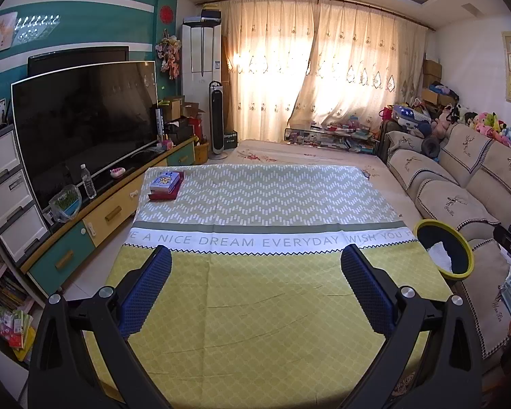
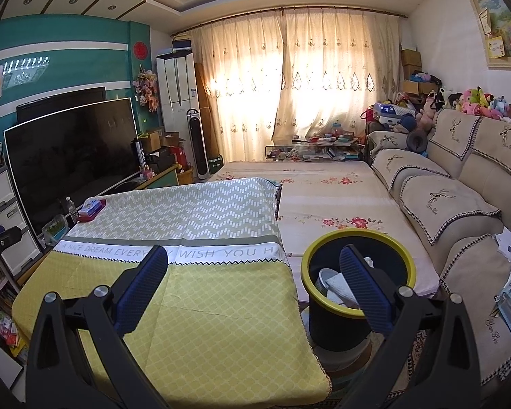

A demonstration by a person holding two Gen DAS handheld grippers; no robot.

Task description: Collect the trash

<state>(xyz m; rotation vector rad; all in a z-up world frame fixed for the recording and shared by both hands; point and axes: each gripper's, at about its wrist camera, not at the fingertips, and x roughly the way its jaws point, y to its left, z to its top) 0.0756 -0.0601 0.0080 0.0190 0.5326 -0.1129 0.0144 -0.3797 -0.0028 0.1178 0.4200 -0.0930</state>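
Left wrist view: your left gripper (image 1: pixel 255 262) spread wide, empty, above the yellow tablecloth (image 1: pixel 255 306); yellow-rimmed bin (image 1: pixel 443 248) off the table's right edge, white crumpled paper (image 1: pixel 437 251) inside. Right wrist view: your right gripper (image 2: pixel 253 264) wide open, empty; bin (image 2: pixel 357 272) beside the table, holding paper (image 2: pixel 340 288).

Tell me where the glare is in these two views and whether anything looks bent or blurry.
Left wrist view: the sunlit curtains blow out to white, and the television edge bows from fisheye. Right wrist view: same curtain glare; the trash bin stays sharp, frame corners go black.
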